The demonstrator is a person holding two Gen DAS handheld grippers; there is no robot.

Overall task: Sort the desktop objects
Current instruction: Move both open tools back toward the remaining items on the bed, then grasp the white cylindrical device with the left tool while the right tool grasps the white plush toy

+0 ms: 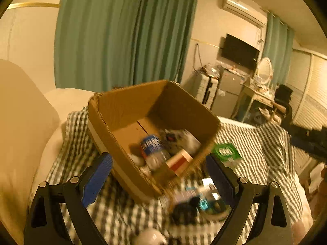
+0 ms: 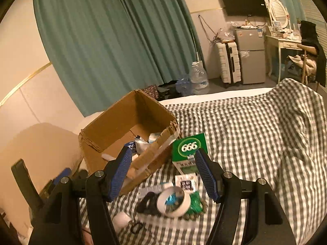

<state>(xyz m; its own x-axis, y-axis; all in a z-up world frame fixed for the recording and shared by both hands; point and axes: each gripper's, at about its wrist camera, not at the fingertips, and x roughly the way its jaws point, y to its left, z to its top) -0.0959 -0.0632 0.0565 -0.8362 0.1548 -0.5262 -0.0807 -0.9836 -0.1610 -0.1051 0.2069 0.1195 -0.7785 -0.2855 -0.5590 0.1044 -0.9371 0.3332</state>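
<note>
1. While a checked blanket (image 2: 245, 126) covers the bed, green curtains (image 2: 106, 40) hang behind it, with a suitcase (image 2: 229, 61) and small fridge (image 2: 250, 55) by the far wall.
2. An open cardboard box (image 2: 114, 126) sits on the blanket toward its left edge; inside lie a bottle (image 1: 153, 151) with a blue label, a red-and-white carton (image 1: 179, 161) and other blurred items.
3. Just right of the box lies a green "666" pack (image 2: 189, 149), near its front corner.
4. In front of the box is a loose cluster: a tape roll (image 2: 173, 202), a black object (image 2: 147, 203) touching it, a green wrapper (image 2: 196, 202) and a small printed card (image 2: 187, 182).
5. Left gripper (image 1: 159, 175) hovers above the box's near corner, spread wide and empty.
6. Right gripper (image 2: 165, 175) hangs over the cluster, also spread wide and empty; the card sits between its blue fingers (image 2: 122, 171).
</note>
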